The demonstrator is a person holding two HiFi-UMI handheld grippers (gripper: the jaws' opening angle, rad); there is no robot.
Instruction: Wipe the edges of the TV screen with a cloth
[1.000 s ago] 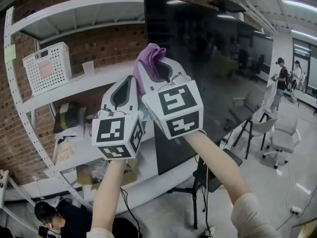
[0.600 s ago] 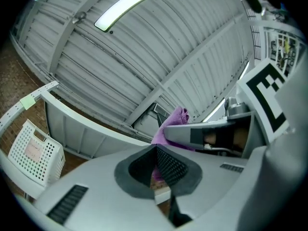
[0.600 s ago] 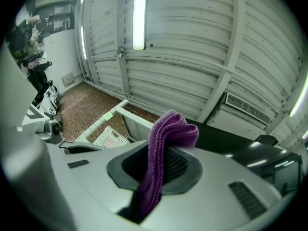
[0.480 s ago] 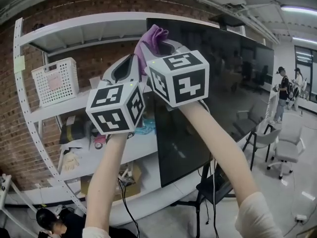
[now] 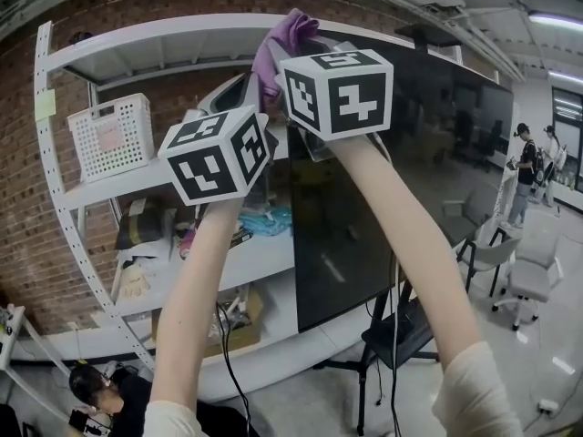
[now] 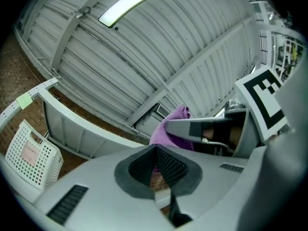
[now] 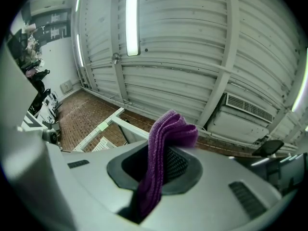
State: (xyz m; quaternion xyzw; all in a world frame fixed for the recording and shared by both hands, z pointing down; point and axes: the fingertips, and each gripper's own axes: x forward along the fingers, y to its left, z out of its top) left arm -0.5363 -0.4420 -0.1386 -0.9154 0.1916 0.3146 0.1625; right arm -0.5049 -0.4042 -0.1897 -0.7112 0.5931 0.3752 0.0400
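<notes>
Both arms are raised, and we begin far left of the left jaws, where a white basket [image 5: 103, 137] stands on a white shelf [image 5: 137, 48] against a brick wall; low beneath it a person [image 5: 96, 397] in dark clothes is partly in view. The left gripper [image 6: 155, 153] points upward, its jaws pressed together with nothing between them, just left of the right gripper and a little lower. Just right of those jaws and slightly above them we see the purple cloth [image 5: 284, 36]. It is pinched between the jaws of the right gripper [image 7: 155, 160], a fold bunching out above the tips and a strip hanging down between the pads. The cloth sits at the top left corner of the TV [image 5: 419, 144]; we cannot tell whether it touches the edge. The dark screen runs off to the right of the right jaws and down below them, on a stand. Well to the right of the jaws and far below them stands a pale office chair [image 5: 526, 253], with two people [image 5: 526, 157] farther back in the room.
</notes>
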